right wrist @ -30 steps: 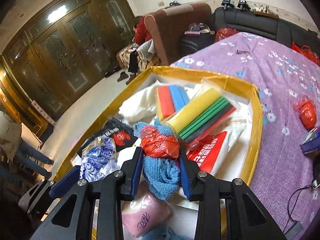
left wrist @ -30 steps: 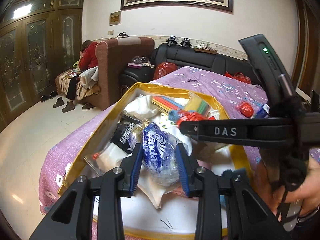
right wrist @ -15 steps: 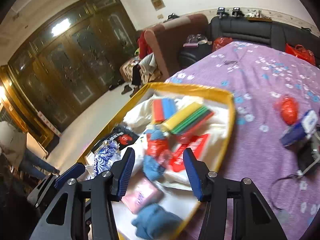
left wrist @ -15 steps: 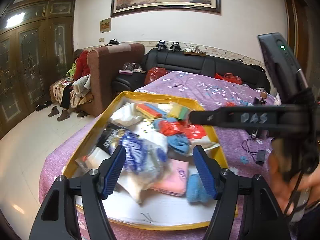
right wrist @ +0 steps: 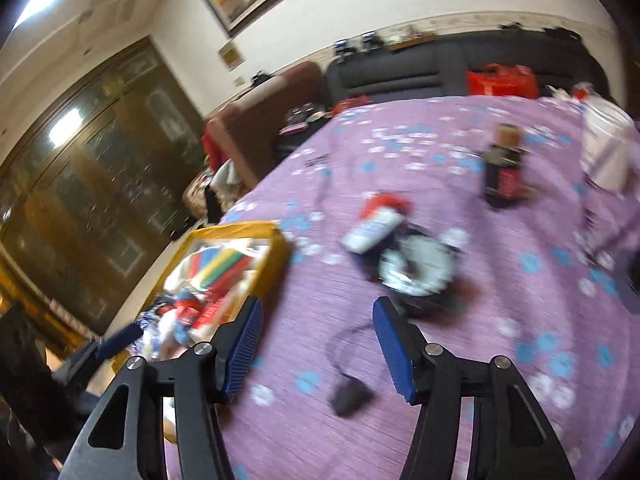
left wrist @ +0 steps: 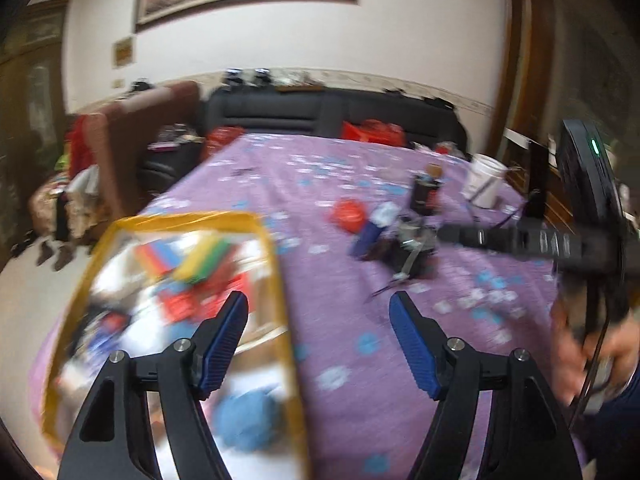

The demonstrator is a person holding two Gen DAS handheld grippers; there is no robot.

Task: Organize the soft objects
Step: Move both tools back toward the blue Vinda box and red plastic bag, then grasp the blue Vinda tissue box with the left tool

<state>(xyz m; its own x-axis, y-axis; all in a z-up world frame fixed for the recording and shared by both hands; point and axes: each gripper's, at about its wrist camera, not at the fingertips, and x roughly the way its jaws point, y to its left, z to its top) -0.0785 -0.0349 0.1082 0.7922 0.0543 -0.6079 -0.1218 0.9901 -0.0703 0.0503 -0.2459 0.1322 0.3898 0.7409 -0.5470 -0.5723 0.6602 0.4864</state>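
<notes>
purple floral tablecloth [left wrist: 340, 304] covers the counter, both views motion-blurred. yellow-rimmed tray [left wrist: 280, 280] sits at the counter's left edge, packed with soft objects: a pack of coloured sponge strips [left wrist: 200, 256], a red packet [left wrist: 188, 300], a blue cloth ball [left wrist: 248, 416] at the near end. white tub [right wrist: 608, 148] stands far right, dark bottle [right wrist: 504, 168] just left of it. mid-counter clutter, well apart from the tray: a round white-faced thing [right wrist: 416, 268], a blue-white packet [right wrist: 372, 228], a red bag [left wrist: 348, 212] touching or just behind it. black cable with plug [right wrist: 348, 392] lies near the right tongs [right wrist: 316, 344]. left tongs [left wrist: 318, 340] over the tray's right rim, jaws opening, nothing between them. right tongs above bare cloth, jaws opening, empty too.
</notes>
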